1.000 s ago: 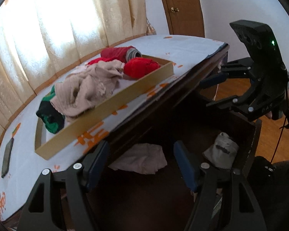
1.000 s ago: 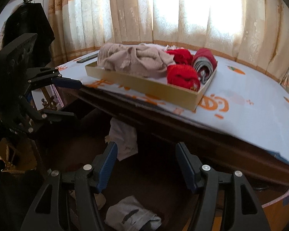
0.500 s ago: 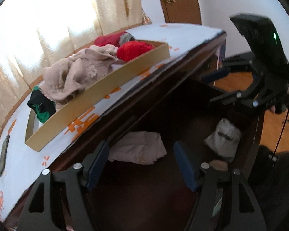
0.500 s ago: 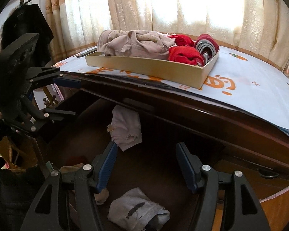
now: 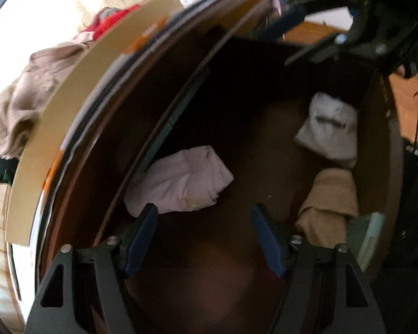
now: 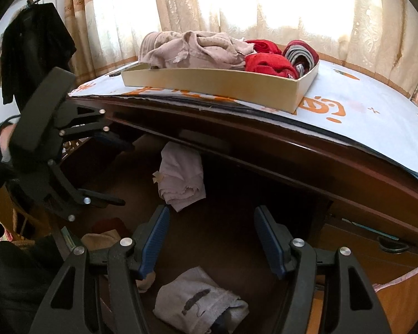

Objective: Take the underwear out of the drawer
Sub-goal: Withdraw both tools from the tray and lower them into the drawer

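Both jaws stand apart, empty. Pale pink underwear [image 5: 181, 179] lies at the drawer [image 5: 264, 150] back edge, under the desk [image 6: 306, 150] lip. Lower left gripper [image 5: 204, 236] astride one fold; close fully. Only the right wrist view shows the desktop tray [image 6: 223, 86]; right gripper [image 6: 211, 239] hovers.
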`<state>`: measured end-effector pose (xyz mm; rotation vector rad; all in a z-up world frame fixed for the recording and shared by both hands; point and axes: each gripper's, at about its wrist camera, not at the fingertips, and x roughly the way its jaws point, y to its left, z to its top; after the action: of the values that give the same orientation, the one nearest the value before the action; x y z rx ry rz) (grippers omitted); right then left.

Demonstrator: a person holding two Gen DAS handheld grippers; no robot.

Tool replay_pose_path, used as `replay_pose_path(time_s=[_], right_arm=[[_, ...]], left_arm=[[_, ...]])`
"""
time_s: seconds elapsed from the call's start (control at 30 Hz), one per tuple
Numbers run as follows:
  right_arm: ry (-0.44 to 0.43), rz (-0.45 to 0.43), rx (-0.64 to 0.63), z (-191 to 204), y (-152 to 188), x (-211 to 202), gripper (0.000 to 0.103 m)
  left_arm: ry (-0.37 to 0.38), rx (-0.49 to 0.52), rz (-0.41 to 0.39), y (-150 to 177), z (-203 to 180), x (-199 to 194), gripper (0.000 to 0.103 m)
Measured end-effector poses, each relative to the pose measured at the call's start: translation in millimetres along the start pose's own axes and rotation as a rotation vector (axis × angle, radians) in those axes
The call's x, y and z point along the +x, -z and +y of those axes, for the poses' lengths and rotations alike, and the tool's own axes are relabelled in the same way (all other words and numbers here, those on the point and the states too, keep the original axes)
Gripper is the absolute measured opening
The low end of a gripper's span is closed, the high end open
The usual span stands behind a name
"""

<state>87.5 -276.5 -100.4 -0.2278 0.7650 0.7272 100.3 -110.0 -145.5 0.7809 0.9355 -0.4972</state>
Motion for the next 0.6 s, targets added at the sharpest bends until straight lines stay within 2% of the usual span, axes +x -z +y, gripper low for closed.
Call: replay_pose_path(time_s=[0.2,0.27,0.37,0.6], right_arm=[[-0.003,0.005,0.005,-1,1,2,0.065],[-0.006,0.004,0.004,0,1,2,0.065],[-0.015,0.028,-0.007,0,1,6,0.065],[-0.016,0.051,-0.034,6,1,12,0.065]], left_arm=[[-0.039,0.153,0.033,-3,-1,15,0.070],[-0.062,0.201,0.037,-3,-4,18,0.064],[-0.082,0.293,0.050,0,-13,25,0.066],[-0.093,0.434,0.064,8,-30,40,0.066]])
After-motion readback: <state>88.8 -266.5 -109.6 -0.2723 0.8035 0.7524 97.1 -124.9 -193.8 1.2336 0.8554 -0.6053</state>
